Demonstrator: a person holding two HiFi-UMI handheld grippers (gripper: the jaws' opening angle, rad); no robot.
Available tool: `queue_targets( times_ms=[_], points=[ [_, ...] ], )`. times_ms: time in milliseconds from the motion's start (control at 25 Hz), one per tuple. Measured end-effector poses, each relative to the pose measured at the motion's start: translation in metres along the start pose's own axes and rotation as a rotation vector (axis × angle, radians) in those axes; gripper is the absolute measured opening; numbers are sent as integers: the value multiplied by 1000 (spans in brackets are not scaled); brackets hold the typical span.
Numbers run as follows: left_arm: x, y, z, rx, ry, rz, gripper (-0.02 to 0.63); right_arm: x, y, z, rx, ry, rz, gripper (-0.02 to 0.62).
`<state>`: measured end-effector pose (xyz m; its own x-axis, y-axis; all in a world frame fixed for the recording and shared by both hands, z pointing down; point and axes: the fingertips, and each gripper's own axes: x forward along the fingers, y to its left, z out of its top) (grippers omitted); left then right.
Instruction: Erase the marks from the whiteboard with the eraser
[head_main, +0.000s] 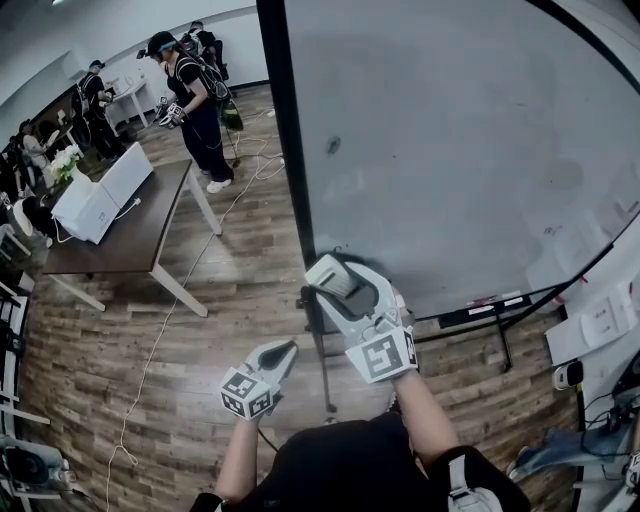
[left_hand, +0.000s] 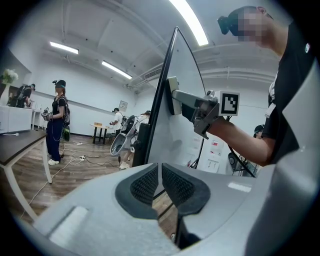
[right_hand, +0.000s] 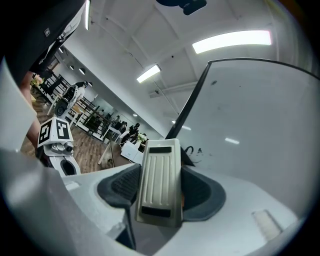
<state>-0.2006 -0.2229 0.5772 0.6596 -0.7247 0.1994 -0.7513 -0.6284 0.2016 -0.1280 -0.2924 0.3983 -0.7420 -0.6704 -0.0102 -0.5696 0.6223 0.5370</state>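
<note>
Low on the left side of the whiteboard (head_main: 450, 150), we have the eraser (right_hand: 159, 182) grasped in our right claw (right_hand: 159, 186), flat against the board near some dark marks (right_hand: 197, 151). Our left claw (left_hand: 161, 182) hangs lower, clenched on nothing, apart from the board

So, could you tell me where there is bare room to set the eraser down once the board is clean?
The brown table is bare between the white boxes and its end nearest the whiteboard. The ledge under the board looks crowded with small items, and cables cross the floor beside the table.
</note>
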Motion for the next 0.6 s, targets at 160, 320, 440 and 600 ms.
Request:
queue_targets(
  times_ms=[160, 320, 440, 600],
  points=[
    [2, -1, 2, 1, -1, -1, 34, -1, -5, 4, 10, -7, -2, 255],
    [7, -7, 4, 7, 0, -10, 34, -4, -14, 10, 2, -34, -10, 255],
    [8, -11, 4, 10, 2, -14, 34, -9, -20, 11, -1, -41, -24, 255],
    [9, -13, 3, 13, 5, -16, 34, -17, -31, 9, -4, -47, -53, 255]
  ],
)
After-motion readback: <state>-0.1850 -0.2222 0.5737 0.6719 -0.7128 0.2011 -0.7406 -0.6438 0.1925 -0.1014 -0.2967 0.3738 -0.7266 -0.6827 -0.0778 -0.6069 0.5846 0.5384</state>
